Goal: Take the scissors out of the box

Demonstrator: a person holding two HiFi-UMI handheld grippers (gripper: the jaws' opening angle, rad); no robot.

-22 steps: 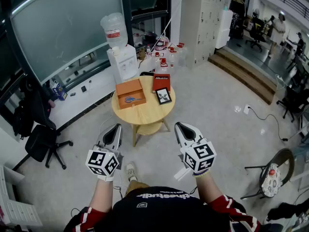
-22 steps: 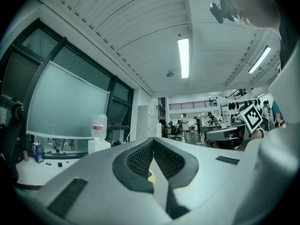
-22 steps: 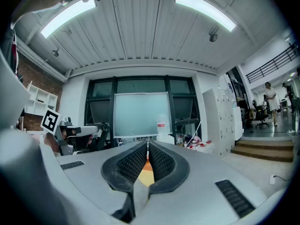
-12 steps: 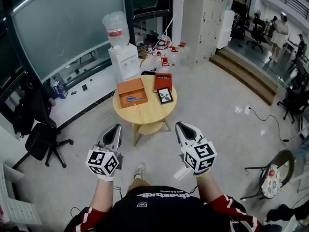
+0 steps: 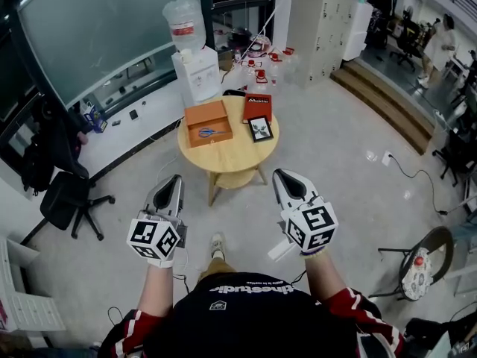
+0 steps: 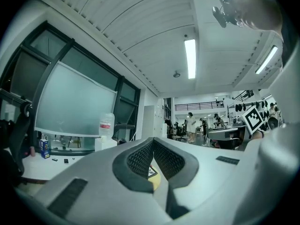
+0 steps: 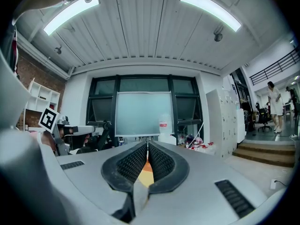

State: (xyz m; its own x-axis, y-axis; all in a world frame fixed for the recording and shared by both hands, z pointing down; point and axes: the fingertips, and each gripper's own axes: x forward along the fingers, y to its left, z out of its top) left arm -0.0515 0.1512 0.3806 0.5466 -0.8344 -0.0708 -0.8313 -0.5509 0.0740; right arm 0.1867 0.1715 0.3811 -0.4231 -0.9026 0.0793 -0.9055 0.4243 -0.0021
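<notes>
An open orange box (image 5: pixel 209 123) sits on the far left part of a round wooden table (image 5: pixel 232 159), a few steps ahead of me. Blue-handled scissors (image 5: pixel 210 132) lie inside the box. Both grippers hang level over the floor, well short of the table. My left gripper (image 5: pixel 172 181) is shut with nothing in it, and in the left gripper view its pads (image 6: pixel 140 158) meet at the tip. My right gripper (image 5: pixel 287 176) is also shut and empty, its pads (image 7: pixel 159 163) closed together in the right gripper view.
A red book (image 5: pixel 258 107) and a black-framed picture (image 5: pixel 261 128) lie on the table beside the box. A water dispenser (image 5: pixel 195 69) stands behind the table. A black office chair (image 5: pixel 67 203) is at left, a chair (image 5: pixel 421 263) at right, steps (image 5: pixel 387 103) at far right.
The table and box have come lower in the head view, so I am closer to them. Both grippers stay shut, held out in front as before.
</notes>
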